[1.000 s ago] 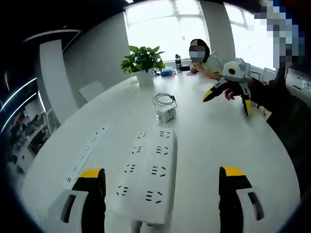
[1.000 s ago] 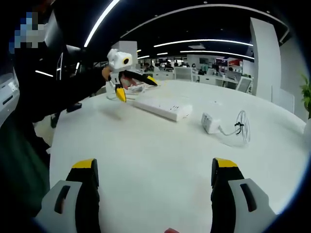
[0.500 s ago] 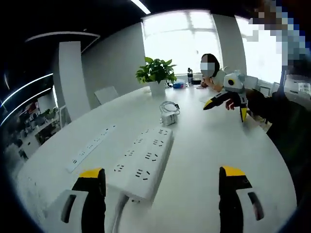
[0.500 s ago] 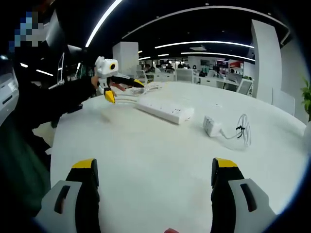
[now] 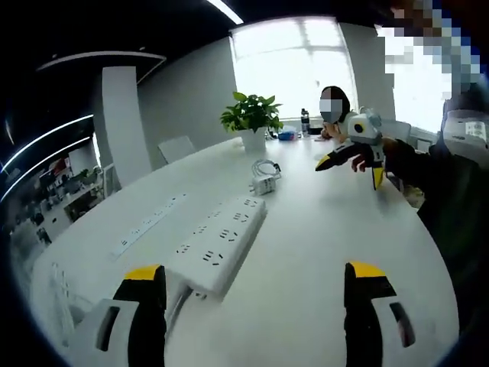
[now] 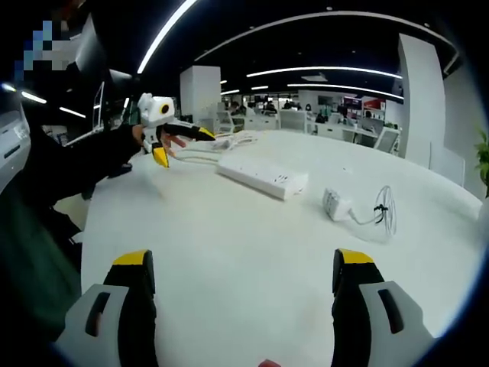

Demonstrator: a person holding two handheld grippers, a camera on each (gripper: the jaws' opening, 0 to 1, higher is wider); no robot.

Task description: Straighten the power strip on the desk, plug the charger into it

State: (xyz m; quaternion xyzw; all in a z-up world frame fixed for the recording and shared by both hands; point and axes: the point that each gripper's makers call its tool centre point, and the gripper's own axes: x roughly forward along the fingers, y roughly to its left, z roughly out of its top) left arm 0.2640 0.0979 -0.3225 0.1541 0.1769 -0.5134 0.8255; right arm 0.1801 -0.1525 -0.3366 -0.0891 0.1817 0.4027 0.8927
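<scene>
left tongs (image 5: 254, 294) drawn back; power strip (image 5: 216, 243) untouched; charger (image 5: 263, 183) beyond

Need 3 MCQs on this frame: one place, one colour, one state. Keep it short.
1. Where does the charger lie?
A. beyond the power strip's far end
B. plugged into the strip
C. in the left gripper

2. What colour are the gripper tips?
A. red
B. yellow
C. blue

3. What state is the right gripper in?
A. shut on the charger
B. shut on the strip
C. open, holding nothing

Answers:
1 A, it rests on the desk past the strip, toward the plant.
2 B, yellow caps show on both grippers.
3 C, its jaws stand wide apart over bare desk.
</scene>
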